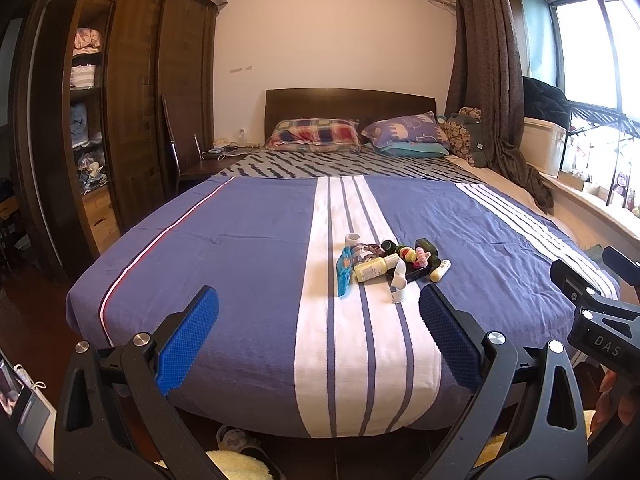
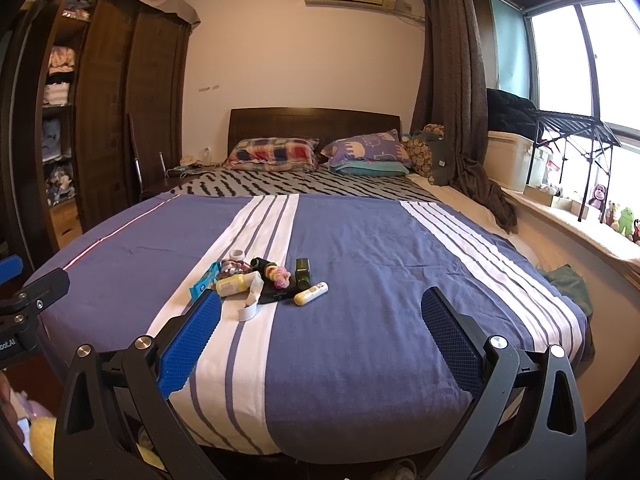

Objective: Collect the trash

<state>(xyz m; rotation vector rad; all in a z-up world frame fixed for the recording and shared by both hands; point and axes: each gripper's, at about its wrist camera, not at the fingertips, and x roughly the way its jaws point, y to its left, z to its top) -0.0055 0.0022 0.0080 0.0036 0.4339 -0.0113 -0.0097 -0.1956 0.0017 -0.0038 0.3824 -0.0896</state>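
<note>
Both grippers are hovering at the bed's (image 1: 240, 248) foot, left gripper (image 1: 319, 304) and right gripper (image 2: 321, 308) fingers spread wide, empty; trash pile (image 1: 390, 264) is sitting mid-blanket.

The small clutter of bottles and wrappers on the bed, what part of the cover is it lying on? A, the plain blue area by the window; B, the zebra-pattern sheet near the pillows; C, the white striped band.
C: the clutter of bottles and wrappers lies on the blue bedcover's white striped band, well short of the pillows.
</note>
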